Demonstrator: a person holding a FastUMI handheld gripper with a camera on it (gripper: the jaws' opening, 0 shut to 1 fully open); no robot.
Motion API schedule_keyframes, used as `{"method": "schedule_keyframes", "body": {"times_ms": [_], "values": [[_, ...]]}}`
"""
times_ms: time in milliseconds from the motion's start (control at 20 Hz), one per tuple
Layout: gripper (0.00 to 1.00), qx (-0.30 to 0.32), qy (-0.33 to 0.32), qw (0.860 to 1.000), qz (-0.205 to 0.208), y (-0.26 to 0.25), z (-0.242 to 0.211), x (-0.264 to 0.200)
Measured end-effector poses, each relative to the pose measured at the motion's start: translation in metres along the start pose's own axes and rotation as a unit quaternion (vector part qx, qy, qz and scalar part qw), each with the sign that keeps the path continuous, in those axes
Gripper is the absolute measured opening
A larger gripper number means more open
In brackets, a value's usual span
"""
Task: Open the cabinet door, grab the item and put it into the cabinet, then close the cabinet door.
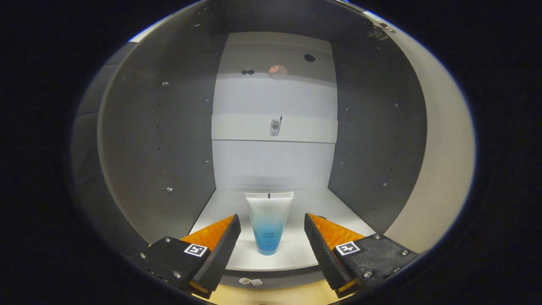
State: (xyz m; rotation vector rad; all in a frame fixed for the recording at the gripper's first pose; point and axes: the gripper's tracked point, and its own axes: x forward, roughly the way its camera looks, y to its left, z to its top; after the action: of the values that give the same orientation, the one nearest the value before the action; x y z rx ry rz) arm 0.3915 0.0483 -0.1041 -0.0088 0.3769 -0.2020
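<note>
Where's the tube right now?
The tube stands cap-down on the cabinet's bottom shelf, near its front edge, untouched between the open gripper's fingers.

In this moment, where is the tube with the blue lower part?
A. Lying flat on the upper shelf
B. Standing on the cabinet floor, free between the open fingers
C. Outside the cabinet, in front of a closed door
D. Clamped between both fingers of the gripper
B: the tube stands upright on the cabinet floor, and the gripper is open, with a gap between the tube and each finger.
</note>
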Motion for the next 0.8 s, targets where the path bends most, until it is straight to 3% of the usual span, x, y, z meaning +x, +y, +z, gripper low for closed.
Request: {"method": "schedule_keyframes", "body": {"times_ms": [550, 800], "values": [[0.95, -0.016, -0.084, 0.996, 0.013, -0.031, 0.044, -0.15], [0.94, -0.005, -0.1, 0.994, 0.031, -0.041, 0.041, -0.209]]}}
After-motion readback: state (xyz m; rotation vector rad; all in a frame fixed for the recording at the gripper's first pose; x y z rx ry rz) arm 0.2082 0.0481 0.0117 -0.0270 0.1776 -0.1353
